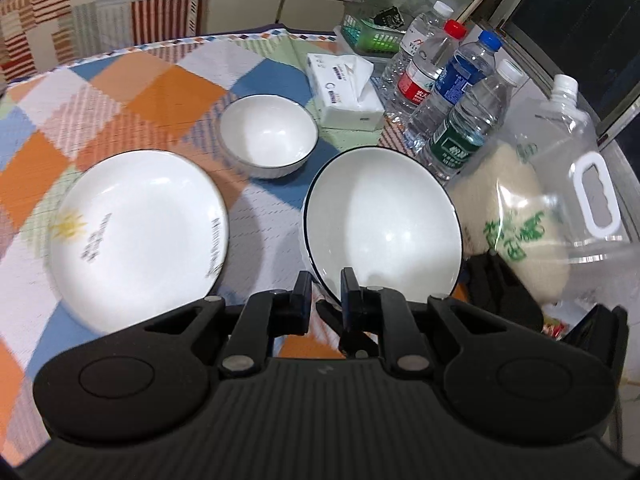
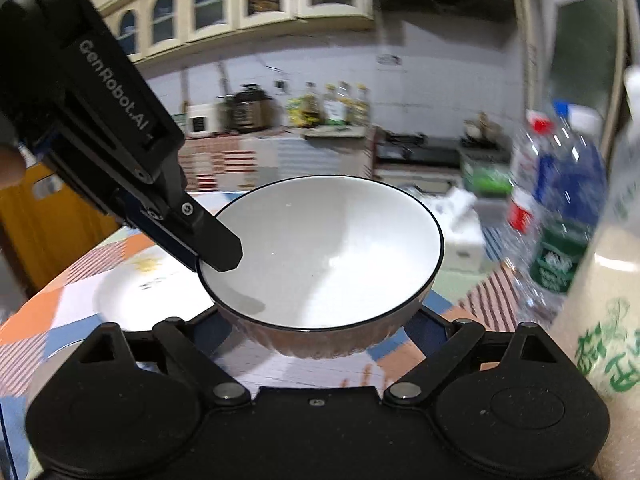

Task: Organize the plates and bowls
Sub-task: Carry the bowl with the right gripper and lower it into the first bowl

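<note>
Crockery on the checked tablecloth [image 1: 168, 92] counts three pieces: one flat white plate [image 1: 140, 236] with printed writing, one small white bowl [image 1: 269, 136] behind it, and one large bowl [image 1: 384, 224] with a dark rim, lifted and tilted; four water bottles [image 1: 456, 80] stand in a group to the right, one tissue pack [image 1: 344, 88] lies beside them, one bag of rice [image 1: 516, 216] leans near the large bowl, and one clear jug [image 1: 580, 160] stands behind the bag.

The left gripper [image 1: 326, 294] is clenched on the near rim of the large bowl, one finger inside and one outside; the bowl hangs above the cloth, between the plate and the rice bag.

The right wrist view shows the same large bowl [image 2: 320, 252] from the other side, with the left gripper [image 2: 218, 254] biting its left edge; the plate [image 2: 156, 296] lies behind and lower; only in this view appear the kitchen counter with jars and the wall cupboards [image 2: 240, 4]. The small bowl appears only in the left wrist view.

Of the right gripper only the base links show, spread wide, and the bowl covers the fingers, so I cannot tell its state; the bottles [image 2: 560, 200] and the rice bag [image 2: 608, 300] crowd the right side close to the bowl.
</note>
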